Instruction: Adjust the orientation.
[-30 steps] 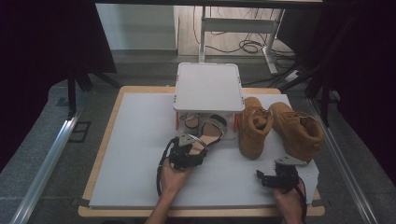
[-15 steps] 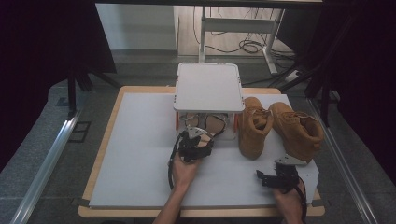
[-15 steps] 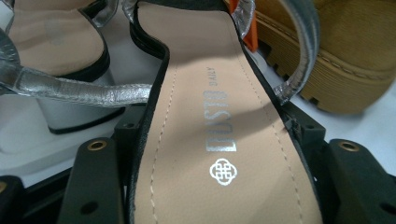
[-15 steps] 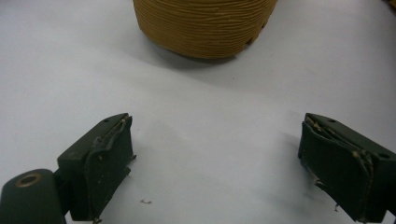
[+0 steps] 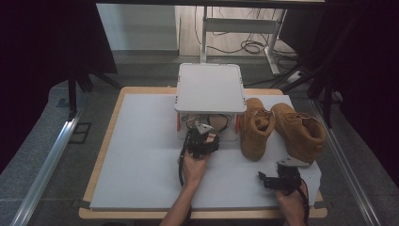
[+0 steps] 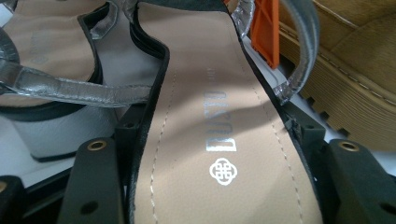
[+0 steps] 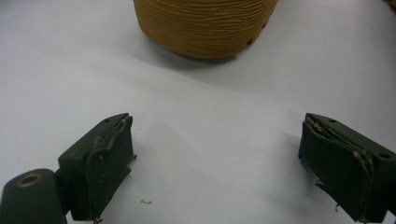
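A flat sandal (image 6: 205,70) with a beige insole and black edge lies between my left gripper's (image 6: 219,149) jaws, which press on its two sides. In the high view my left gripper (image 5: 202,137) is at the front of the small white shelf (image 5: 209,87), with the sandal's front end (image 5: 217,123) reaching under it. A second sandal (image 6: 51,51) with a silver strap lies just to its left. My right gripper (image 5: 275,181) hovers open over the white board at the near right, facing a tan boot's sole (image 7: 205,25) with nothing between its fingers (image 7: 105,163).
Two tan boots (image 5: 256,127) (image 5: 301,132) stand right of the shelf, close to the held sandal. An orange shelf leg (image 6: 265,28) stands between the sandal and the nearer boot (image 6: 355,70). The white board (image 5: 141,155) lies on a wooden table.
My left gripper has carried the sandal forward and to the right, pushing its front end under the white shelf. The right gripper has stayed where it was.
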`<state>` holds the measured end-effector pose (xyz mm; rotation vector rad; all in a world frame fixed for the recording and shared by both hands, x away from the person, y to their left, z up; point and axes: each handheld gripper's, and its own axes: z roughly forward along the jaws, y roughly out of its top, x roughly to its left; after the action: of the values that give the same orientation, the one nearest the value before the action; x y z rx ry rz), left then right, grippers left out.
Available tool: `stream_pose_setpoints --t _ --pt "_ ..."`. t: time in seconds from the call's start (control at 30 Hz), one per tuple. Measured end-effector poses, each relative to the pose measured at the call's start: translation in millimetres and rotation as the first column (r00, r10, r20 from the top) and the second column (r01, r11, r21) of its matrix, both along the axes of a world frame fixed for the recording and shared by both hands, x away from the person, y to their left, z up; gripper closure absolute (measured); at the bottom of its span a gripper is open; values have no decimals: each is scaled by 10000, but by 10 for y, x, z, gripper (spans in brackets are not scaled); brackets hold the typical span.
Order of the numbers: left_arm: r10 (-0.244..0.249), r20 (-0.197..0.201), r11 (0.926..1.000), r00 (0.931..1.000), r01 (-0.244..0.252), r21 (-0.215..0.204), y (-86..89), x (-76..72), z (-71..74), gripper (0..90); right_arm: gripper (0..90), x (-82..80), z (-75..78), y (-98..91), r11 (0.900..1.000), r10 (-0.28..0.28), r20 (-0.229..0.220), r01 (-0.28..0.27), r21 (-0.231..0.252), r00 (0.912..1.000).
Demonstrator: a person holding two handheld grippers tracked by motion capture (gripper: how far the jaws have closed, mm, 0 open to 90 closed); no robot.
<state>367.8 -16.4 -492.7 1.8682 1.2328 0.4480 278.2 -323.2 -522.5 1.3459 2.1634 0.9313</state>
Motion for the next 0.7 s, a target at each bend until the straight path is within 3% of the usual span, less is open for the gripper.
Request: stream_pose_setpoints --t 0.7 --pt "1083 -90 9933 9941 -1079 412 -257 303 -92 390 101 1 0 -1 10000 0 1 0 13 10000"
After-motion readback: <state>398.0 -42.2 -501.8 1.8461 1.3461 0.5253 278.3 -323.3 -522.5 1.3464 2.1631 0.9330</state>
